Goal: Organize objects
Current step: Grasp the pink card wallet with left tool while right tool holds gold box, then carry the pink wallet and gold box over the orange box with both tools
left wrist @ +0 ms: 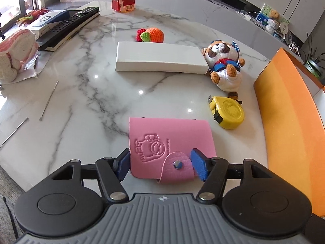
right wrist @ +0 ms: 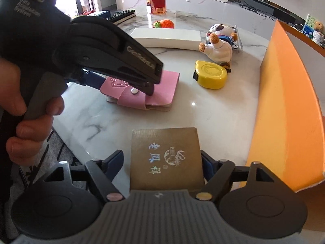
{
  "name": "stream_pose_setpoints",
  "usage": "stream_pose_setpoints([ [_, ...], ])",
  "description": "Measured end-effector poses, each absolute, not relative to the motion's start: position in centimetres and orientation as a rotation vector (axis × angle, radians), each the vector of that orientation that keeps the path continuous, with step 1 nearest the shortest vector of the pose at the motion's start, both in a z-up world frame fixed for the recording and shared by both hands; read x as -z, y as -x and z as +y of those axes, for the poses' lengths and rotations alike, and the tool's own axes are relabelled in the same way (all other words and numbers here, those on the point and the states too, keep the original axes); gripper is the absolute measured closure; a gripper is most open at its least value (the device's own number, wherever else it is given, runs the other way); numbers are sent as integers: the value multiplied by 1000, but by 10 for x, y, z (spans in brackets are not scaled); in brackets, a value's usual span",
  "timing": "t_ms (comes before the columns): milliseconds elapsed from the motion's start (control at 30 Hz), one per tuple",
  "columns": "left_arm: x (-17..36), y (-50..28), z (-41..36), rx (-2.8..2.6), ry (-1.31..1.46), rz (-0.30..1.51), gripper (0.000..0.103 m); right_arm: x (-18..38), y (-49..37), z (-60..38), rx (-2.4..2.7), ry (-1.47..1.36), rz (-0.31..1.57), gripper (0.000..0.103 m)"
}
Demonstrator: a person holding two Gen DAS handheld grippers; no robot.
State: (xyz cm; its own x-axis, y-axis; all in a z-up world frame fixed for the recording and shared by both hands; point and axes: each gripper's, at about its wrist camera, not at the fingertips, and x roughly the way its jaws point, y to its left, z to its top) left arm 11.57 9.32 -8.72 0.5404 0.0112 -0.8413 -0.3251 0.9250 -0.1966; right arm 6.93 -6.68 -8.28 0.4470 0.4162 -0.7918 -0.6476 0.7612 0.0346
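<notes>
Left tool [left wrist: 160, 162] straddling near end of pink leather snap-flap card holder [left wrist: 170, 144], blue pads touching both sides, gripping it while it is lying flat on marble counter [left wrist: 81, 101]. Holder's length running straight ahead of tool. Right tool [right wrist: 162, 162] clamping bronze-brown printed square box [right wrist: 165, 158]. Right view showing person's hand [right wrist: 26, 109] squeezing left handle; orange open box [right wrist: 284, 101] waiting rightward, nearer right hand.

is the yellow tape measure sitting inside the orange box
No, the yellow tape measure lies on the white marble table, beside the orange box.
</notes>
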Motion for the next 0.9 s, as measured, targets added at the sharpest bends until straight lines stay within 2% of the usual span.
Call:
stream_pose_setpoints([
  [33, 87, -115, 93, -204, 349, 981, 30, 82, -71, -69, -668, 271, 892, 42],
  [900, 45, -91, 76, -189, 282, 887, 34, 56, -59, -84, -647, 101, 909, 42],
])
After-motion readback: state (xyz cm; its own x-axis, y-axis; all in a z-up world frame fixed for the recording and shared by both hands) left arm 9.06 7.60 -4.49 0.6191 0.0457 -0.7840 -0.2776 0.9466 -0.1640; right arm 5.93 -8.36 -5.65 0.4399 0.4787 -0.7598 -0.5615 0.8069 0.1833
